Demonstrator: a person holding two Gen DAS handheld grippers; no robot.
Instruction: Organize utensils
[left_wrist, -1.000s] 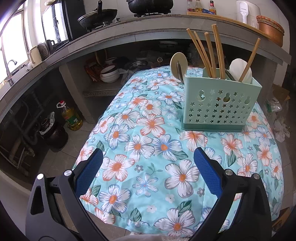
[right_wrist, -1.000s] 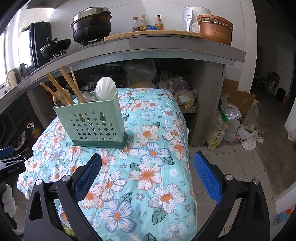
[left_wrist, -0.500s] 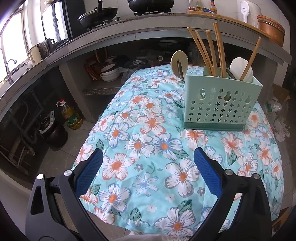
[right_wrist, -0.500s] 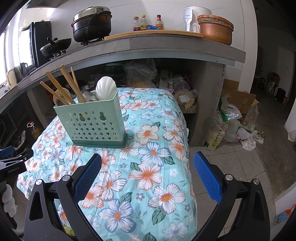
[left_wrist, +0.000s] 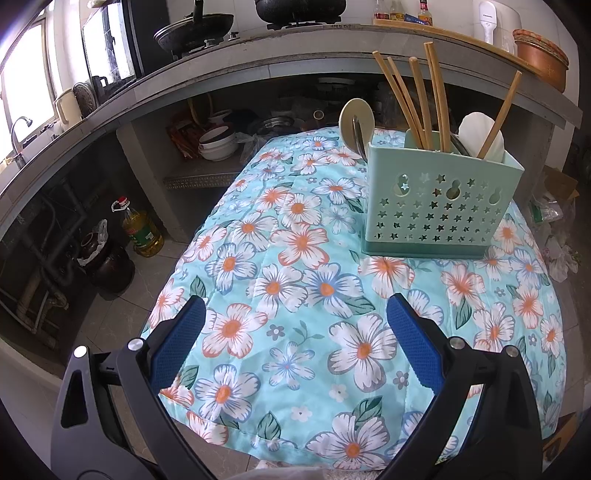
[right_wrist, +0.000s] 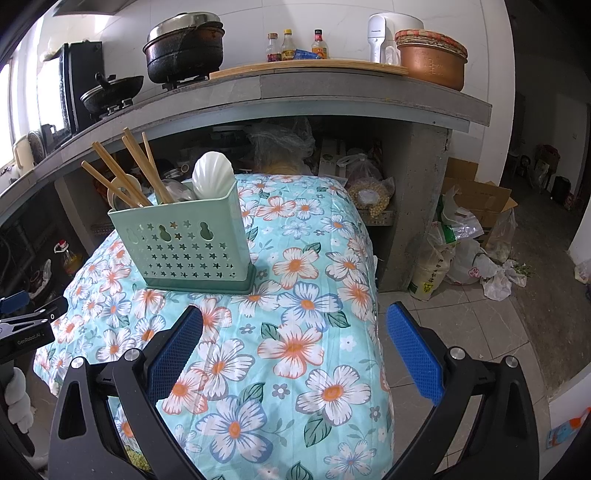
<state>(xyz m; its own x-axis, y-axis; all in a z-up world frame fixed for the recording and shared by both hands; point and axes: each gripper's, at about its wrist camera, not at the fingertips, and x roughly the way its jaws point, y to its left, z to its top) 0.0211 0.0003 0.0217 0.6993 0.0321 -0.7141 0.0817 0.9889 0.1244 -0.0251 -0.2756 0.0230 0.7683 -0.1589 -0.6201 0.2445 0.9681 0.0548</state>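
On far cloth, caddy (left_wrist: 439, 206) holds chopsticks (left_wrist: 417, 96) & spoons; both grippers (left_wrist: 295, 347) (right_wrist: 295, 350) apart, empty; task looks done.

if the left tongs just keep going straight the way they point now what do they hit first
Probably the floral cloth on the table: the open left tongs point down onto it, left of the green utensil holder. Depth is unclear.

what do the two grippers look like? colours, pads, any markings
Both match: black angular plastic arms with triangular cutouts and silver screw heads, each finger faced with a blue textured pad. Left gripper, right gripper. In the right wrist view the left gripper's side shows small white lettering, seemingly "GenRobot.AI", plus a blue part. No cables visible.
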